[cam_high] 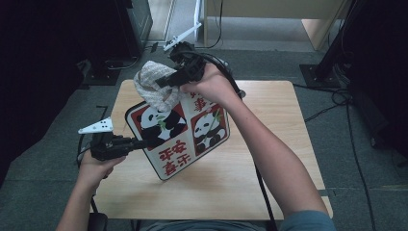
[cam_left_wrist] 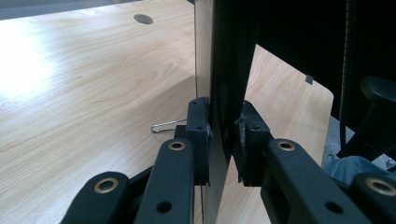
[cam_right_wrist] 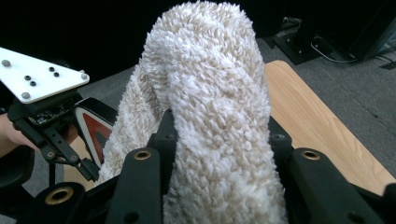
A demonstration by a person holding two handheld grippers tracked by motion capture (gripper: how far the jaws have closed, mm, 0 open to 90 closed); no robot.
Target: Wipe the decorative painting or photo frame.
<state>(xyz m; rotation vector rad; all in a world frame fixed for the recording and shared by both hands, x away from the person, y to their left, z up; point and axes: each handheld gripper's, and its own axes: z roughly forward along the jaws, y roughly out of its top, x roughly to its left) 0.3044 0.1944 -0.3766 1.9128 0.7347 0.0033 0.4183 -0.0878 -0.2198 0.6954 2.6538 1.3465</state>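
A square board [cam_high: 190, 139] printed with pandas and red characters is held tilted above the wooden table [cam_high: 269, 159]. My left gripper [cam_high: 139, 143] is shut on the board's left edge; the left gripper view shows the board's thin edge [cam_left_wrist: 224, 70] pinched between both pads. My right gripper [cam_high: 166, 82] is shut on a fluffy cream cloth [cam_high: 155, 85] that rests against the board's upper left corner. In the right gripper view the cloth [cam_right_wrist: 210, 107] bulges up between the jaws, with the board's red corner [cam_right_wrist: 95, 130] and the left gripper's white plate [cam_right_wrist: 39, 74] behind it.
A small wire clip [cam_left_wrist: 166, 126] lies on the table under the board, and a round cable hole [cam_left_wrist: 143, 18] sits farther off. Cables [cam_high: 337, 96] run over the grey floor on the right. Dark equipment [cam_high: 130, 19] and a light wooden cabinet [cam_high: 269, 12] stand beyond the table.
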